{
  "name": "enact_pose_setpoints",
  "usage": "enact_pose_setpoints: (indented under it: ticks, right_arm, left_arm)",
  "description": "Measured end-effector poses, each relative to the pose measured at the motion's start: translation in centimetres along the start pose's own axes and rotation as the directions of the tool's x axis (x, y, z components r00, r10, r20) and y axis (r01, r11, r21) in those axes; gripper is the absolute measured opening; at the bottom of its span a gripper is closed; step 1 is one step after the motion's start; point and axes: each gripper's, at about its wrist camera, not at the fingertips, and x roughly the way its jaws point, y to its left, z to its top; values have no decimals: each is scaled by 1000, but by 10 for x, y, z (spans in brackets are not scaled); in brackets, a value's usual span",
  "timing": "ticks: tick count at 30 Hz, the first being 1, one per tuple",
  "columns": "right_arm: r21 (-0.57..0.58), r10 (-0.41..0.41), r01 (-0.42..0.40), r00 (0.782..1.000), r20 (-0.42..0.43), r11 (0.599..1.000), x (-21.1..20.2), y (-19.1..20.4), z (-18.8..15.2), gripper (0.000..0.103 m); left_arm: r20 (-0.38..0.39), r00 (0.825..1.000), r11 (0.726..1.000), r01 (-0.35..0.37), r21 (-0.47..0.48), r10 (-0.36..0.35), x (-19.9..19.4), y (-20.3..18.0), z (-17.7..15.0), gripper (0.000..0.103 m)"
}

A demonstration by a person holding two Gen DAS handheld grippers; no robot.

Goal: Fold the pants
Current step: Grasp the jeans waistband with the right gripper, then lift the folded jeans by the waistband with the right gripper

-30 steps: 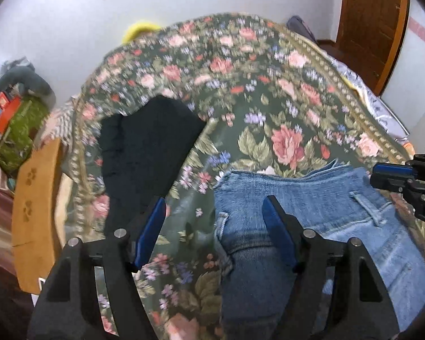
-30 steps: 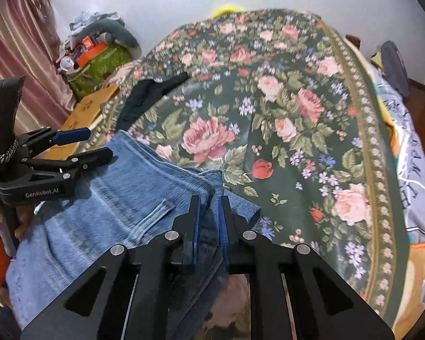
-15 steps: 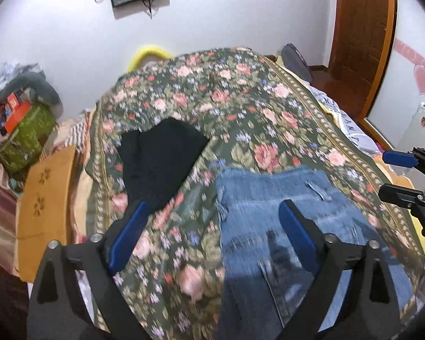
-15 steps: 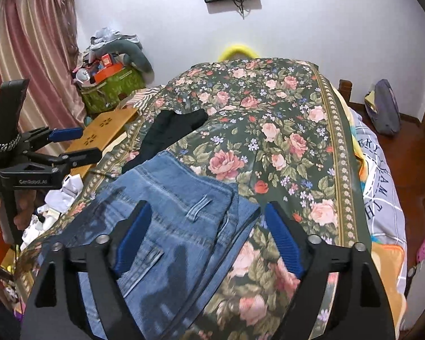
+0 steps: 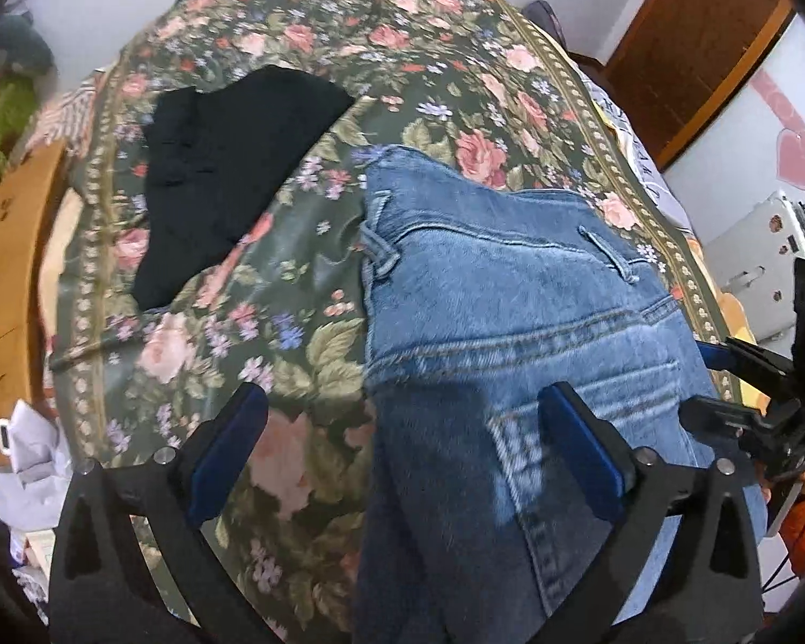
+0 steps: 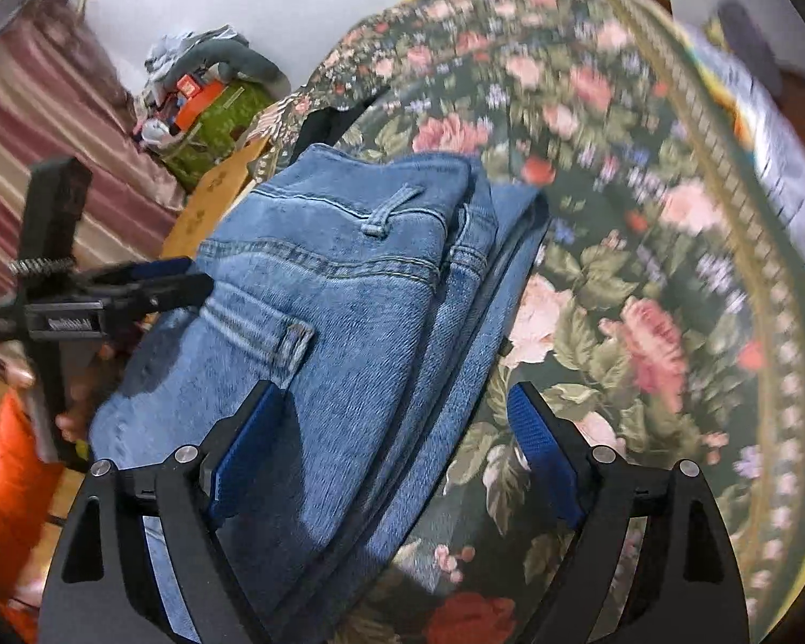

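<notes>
- Left wrist view: the left gripper [image 5: 402, 429] fills the bottom of the frame with its jaws spread wide and nothing between the pads. One blue pad hangs over the floral bedspread [image 5: 456, 53], the other over the denim — a stance that looks like a release or a hover, not a grasp.
- The blue jeans [image 5: 510, 311] lie on the bedspread from centre to lower right, waistband and belt loops toward the top of the frame, back pocket stitching facing up; lying flat like this, they present a broad surface to smooth or fold again.
- A black garment [image 5: 225, 161] lies apart at upper left, probably set aside so it stays out of the fold.
- At the right edge the right gripper [image 5: 724, 386] shows side-on, its fingers parted, over the far side of the jeans.
- Right wrist view: the right gripper [image 6: 392, 451] is also wide open and empty, straddling the stacked edge of the jeans [image 6: 349, 290] at centre — several denim layers show there, so I judge the pants are already doubled over.
- The left gripper [image 6: 150, 282] sits at middle left, by the jeans' other side.
</notes>
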Motion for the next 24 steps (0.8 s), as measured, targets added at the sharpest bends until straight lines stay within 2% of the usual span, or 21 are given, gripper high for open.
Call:
enact_pose_setpoints:
  ticks: [5,11,13,16,20,22,23,24]
  right_arm:
    - [-4,39,-39,999,-24,999,12,0,7,87]
    - [-9,68,-69,997,-39,998,22,3,16,85]
    - [0,73,-73,997,-37,997,23,1,18,82]
    - [32,77,-76,997,-25,997,24,-4,21,65]
    - [34,87,-86,996,-22,996,22,-4,22,45]
    - [-2,61,-61,998,-3,998,17,4,22,34]
    - [-14,57,-57,998,7,998,14,6,24,25]
    - [-18,58,-58,998,23,998,10,9,25,21]
  left_arm:
    - [-69,993,996,93,-12,-94,18,-1,12,103]
    - [-149,968,979,200,-32,-203,40,-3,18,103]
    - [-156,963,976,217,-33,-219,43,-5,20,103]
    - [-145,962,972,236,12,-232,40,-17,20,90]
    - [-120,970,976,217,17,-213,31,-22,17,76]
    - [-85,980,981,186,52,-181,21,-27,14,70]
    - [-54,986,983,162,85,-158,13,-31,13,63]
    - [-17,990,983,141,113,-140,3,-35,10,60]
